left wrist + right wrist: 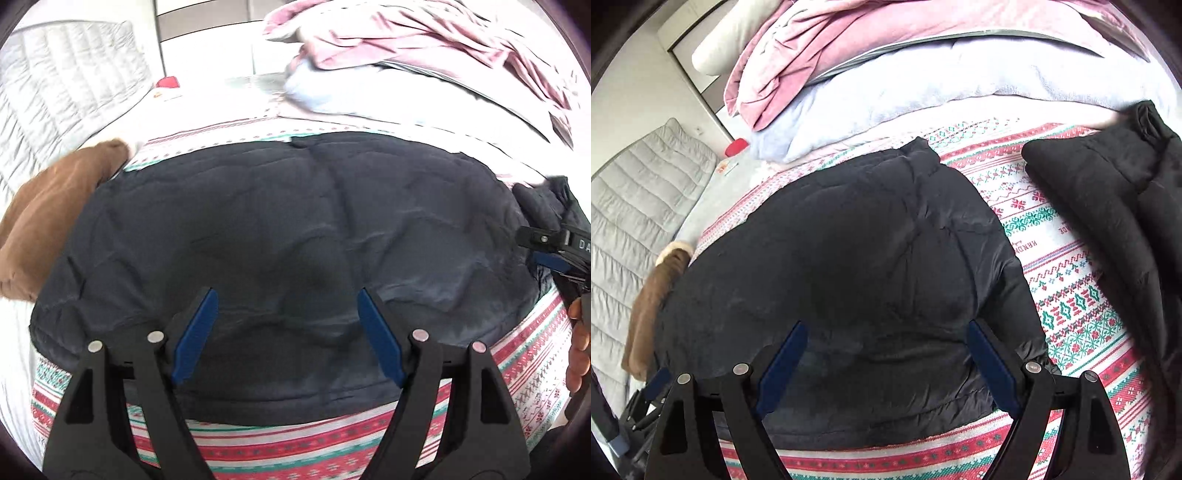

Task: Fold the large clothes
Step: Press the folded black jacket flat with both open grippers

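My left gripper (286,332) has its fingers spread wide, holding nothing, above the dark jacket (280,236); my right gripper (886,365) is equally wide and empty over it. The jacket lies flat on the patterned blanket (1067,280), a brown garment (48,221) at its left edge, and pink bedding (820,55) piled beyond.

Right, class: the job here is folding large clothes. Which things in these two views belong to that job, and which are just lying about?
Belongs to the job:
dark padded jacket
second black jacket
left gripper, open
right gripper, open

Just lying about:
patterned bedspread
pink blanket
brown garment
red object
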Available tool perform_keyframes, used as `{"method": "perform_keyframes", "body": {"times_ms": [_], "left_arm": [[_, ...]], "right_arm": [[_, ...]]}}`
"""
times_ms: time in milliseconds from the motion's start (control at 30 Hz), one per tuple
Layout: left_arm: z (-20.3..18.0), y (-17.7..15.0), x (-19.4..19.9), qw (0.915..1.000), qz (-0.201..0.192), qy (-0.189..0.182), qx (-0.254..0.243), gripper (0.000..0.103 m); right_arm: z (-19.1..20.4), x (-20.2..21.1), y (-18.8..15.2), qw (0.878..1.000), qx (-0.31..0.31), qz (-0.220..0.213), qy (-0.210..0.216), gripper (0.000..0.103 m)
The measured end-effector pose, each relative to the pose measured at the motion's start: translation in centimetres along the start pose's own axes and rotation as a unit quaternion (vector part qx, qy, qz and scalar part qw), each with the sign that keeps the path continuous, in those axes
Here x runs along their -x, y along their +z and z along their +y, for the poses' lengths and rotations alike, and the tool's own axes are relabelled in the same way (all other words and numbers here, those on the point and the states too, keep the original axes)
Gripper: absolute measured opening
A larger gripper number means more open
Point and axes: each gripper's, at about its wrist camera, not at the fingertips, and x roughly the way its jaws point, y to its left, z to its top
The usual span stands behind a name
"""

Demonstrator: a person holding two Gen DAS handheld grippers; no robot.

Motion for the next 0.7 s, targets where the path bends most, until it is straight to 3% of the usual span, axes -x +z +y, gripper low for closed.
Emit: {"method": "perform_keyframes", "body": {"times_ms": [267, 500, 567, 700], "left_arm": [[-3.0, -1.1, -4.7, 0.9986, 0.036, 0.011, -0.036, 0.079], [-3.2, -1.0, -4.4, 0.998, 0.046, 0.015, -0.04, 0.079], [-3.0, -0.1, -3.6, 0.9979, 0.053, 0.005, -0.038, 0.079], [-2.2, 3.2, -2.1, 0.9994, 0.023, 0.002, -0.026, 0.079]], "right_arm": [[0.9, -0.2, -0.6, 1.0, 0.001, 0.016, 0.004, 0.089], [0.5, -1.9, -0.2, 0.999, 0.001, 0.044, -0.003, 0.089], [0.3, -1.8, 0.0, 0.999, -0.004, 0.042, 0.003, 0.089], [-0.1, -1.5, 0.2, 0.999, -0.014, 0.037, 0.012, 0.089]]}}
